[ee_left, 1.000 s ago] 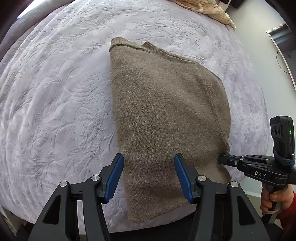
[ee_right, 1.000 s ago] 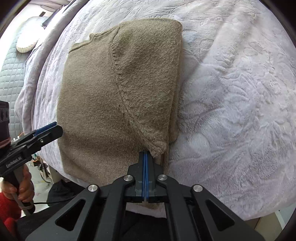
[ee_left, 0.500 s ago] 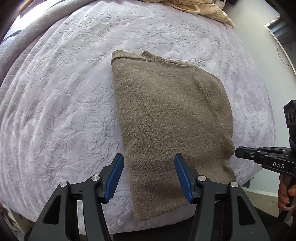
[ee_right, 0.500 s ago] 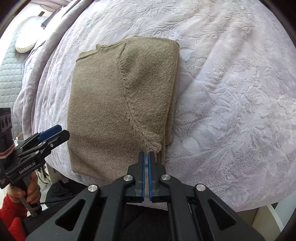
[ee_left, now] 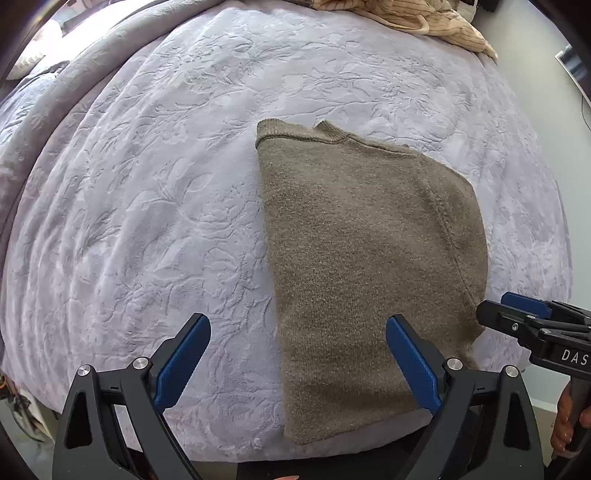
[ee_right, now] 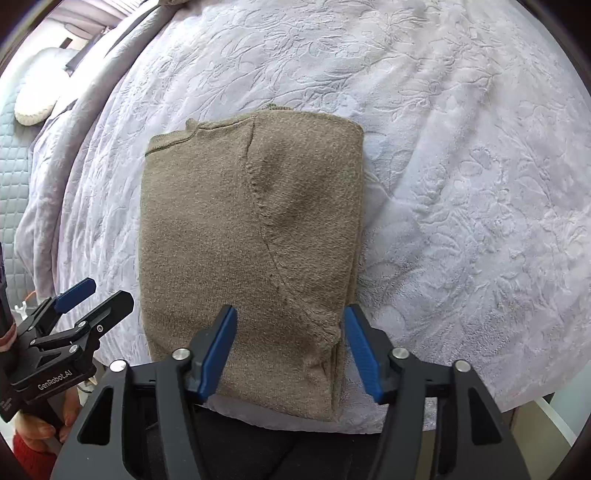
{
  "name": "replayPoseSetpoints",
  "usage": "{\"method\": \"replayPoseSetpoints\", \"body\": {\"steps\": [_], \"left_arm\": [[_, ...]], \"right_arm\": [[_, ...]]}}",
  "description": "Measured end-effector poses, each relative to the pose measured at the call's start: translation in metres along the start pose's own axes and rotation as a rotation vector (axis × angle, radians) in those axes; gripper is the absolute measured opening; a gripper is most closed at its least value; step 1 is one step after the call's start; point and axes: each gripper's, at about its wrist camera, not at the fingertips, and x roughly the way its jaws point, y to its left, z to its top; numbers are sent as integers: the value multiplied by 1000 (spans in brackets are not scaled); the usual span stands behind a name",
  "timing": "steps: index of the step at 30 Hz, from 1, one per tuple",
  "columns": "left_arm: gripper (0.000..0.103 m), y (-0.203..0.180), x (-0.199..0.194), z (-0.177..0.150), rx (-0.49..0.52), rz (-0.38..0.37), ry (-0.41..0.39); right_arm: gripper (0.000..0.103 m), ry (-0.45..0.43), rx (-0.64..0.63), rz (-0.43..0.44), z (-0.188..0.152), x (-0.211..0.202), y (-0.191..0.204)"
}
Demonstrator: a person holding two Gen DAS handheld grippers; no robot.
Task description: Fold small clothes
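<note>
Beige garment point(ee_left: 424, 22) cut off above

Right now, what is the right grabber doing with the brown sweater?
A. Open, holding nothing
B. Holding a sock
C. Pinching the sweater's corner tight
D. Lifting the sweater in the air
A: the right gripper has its blue fingers spread wide apart with nothing held between them, and the brown sweater lies folded flat on the lavender bedspread.

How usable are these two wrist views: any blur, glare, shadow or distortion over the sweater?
Left wrist view: sharp, even soft light on the sweater, strong fisheye bending of the bedspread, blown-out brightness at the top left corner. Right wrist view: also sharp, no glare on the sweater, dark corner vignette, open right hand-held gripper partly covering its near edge.
</note>
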Motion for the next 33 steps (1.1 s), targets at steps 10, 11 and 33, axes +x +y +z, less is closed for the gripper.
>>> {"method": "replayPoseSetpoints", "body": {"steps": [10,11,33], "left_arm": [[96,3,2,-1,-31,39,18],[96,4,1,-2,-36,39,16],[97,2,-1,0,-37,98,24]], "right_arm": [[87,-63,-22,-94,1,-4,9],[89,-73,-22,-101,1,-5,9],[103,-78,-5,-201,3,-4,12]]}}
